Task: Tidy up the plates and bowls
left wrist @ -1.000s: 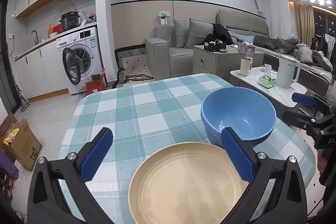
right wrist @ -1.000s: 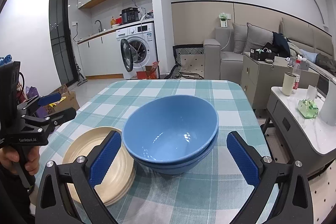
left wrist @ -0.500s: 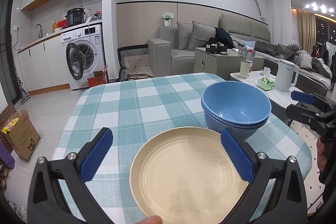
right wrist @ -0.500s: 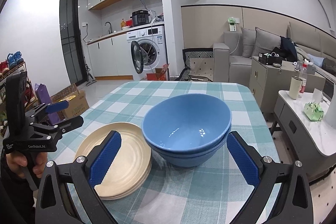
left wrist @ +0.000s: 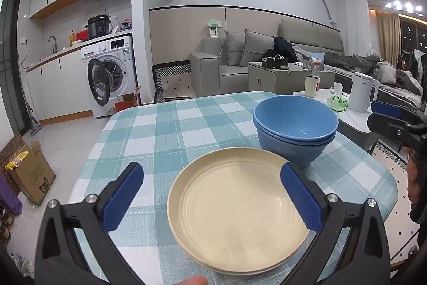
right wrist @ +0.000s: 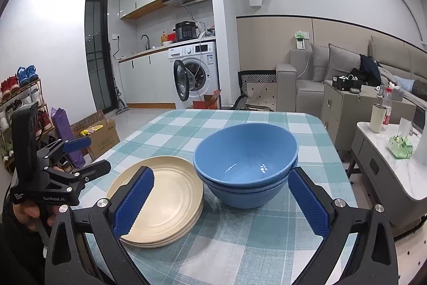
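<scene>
Left gripper (left wrist: 210, 194): blue fingers spread wide, empty, above stacked cream plates (left wrist: 234, 218) on a checked tablecloth (left wrist: 165, 135). Two nested blue bowls (left wrist: 295, 127) stood just beyond. Right gripper (left wrist: 392, 116) at the right edge.

Washing machine (right wrist: 196, 76) with open door, grey sofa (left wrist: 240, 58), white kettle (left wrist: 361, 92).

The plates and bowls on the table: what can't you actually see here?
- Plates, right wrist view: the blue finger covers part of the stack, so the count is unsure.
- Plates, left wrist view: near rim passes behind the tool.
- Bowls, both views: the lower bowl's inside is hidden by the upper one.
</scene>
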A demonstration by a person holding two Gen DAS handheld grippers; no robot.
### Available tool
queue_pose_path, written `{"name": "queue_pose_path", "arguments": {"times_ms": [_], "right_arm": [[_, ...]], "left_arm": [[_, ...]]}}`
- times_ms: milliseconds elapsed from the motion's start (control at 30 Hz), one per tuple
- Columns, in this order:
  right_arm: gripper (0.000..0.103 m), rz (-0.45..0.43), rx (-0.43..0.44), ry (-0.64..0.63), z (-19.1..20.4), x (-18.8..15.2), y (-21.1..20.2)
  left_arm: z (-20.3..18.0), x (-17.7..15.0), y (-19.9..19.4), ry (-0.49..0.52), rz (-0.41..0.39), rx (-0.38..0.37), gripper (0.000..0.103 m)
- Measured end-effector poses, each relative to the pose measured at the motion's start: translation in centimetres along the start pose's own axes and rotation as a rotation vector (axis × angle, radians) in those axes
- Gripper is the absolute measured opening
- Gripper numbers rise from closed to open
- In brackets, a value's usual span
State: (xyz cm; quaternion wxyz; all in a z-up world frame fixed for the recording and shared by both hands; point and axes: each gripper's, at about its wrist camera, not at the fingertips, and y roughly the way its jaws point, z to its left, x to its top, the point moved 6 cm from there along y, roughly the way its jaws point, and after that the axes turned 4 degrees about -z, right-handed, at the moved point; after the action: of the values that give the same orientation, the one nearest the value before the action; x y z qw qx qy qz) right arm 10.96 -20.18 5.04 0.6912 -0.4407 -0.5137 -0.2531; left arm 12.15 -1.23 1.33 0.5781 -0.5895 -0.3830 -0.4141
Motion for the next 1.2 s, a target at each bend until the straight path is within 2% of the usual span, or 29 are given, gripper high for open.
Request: {"name": "queue_pose_path", "arguments": {"times_ms": [167,333,567,1033,1200], "right_arm": [[0.102,-0.011,0.0,0.0,0.0,-0.3,-0.5],[0.102,-0.027,-0.004,0.017,0.0,-1.0,-1.0],[0.102,-0.044,-0.024,0.016,0.8,-2.6,-1.6],[0.102,-0.06,-0.013,0.02,1.7,-4.6,-2.0],[0.102,-0.063,-0.025,-0.022,2.2,-5.3,-2.2]], "left_arm": [[0.1,-0.7,-0.8,0.005,-0.028,0.025,0.103],[-0.1,-1.6,-1.6,-0.017,-0.036,-0.007,0.103],[-0.5,-2.5,-2.4,-0.026,-0.052,-0.007,0.103],[-1.6,-4.1,-3.1,-0.019,-0.048,-0.002,0.103],[-1.6,-4.7,-3.1,-0.031,-0.039,-0.006,0.103]]}}
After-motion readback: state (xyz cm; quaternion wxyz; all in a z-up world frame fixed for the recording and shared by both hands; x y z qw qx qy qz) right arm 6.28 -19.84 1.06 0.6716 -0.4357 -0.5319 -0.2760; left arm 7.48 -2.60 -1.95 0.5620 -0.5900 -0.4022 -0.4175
